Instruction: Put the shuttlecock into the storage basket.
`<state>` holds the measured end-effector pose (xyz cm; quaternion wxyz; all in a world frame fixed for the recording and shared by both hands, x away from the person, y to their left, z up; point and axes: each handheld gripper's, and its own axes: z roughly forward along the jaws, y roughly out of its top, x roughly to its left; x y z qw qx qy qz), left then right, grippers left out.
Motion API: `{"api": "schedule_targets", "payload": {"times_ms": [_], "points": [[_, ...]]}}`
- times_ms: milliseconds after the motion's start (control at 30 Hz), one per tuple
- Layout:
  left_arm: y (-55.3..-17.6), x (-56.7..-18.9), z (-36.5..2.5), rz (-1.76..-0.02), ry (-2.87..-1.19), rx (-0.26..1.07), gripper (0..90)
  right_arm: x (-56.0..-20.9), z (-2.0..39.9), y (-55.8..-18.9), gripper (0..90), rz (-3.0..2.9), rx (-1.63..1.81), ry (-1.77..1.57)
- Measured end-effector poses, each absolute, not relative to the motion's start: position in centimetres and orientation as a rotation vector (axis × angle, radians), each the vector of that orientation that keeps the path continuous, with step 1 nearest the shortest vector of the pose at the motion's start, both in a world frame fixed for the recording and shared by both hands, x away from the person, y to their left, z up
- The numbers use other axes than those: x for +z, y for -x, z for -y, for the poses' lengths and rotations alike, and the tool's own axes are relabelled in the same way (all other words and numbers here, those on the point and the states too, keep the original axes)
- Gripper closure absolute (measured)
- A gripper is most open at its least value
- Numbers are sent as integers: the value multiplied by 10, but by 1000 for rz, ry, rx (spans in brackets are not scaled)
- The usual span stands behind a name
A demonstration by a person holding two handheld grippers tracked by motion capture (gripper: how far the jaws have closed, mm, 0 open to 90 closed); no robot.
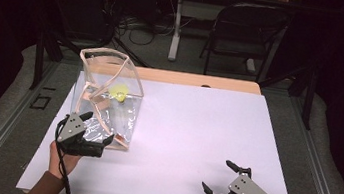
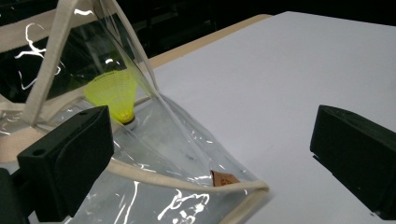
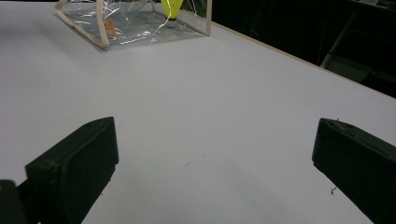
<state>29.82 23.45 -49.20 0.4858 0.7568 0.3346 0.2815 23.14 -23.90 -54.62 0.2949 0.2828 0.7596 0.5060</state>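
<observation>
A clear plastic bag (image 1: 106,101) with beige trim and straps stands on the left of the white table (image 1: 196,130). A yellow shuttlecock (image 1: 120,91) sits inside it, cork down. My left gripper (image 1: 97,128) is open at the bag's near corner. In the left gripper view that corner of the bag (image 2: 154,154) and a small brown tag (image 2: 223,178) lie between the wide jaws, unclamped, and the shuttlecock (image 2: 114,95) is just beyond. My right gripper (image 1: 219,176) is open over bare table at the front right, holding nothing; its view shows the bag (image 3: 135,28) far off.
The table's wooden far edge (image 1: 197,80) runs behind the white sheet. Beyond it on the floor are a folding chair (image 1: 249,31), a white table leg (image 1: 176,27) and cables (image 1: 139,27). Metal rails flank the table on both sides.
</observation>
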Motion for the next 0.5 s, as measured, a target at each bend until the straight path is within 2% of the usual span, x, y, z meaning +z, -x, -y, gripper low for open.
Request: {"api": "schedule_targets", "payload": {"times_ms": [500], "points": [[-273, -530, -234, -786, -1867, 651, 0, -546, 239, -231, 0, -2024, 1337, -750]]}}
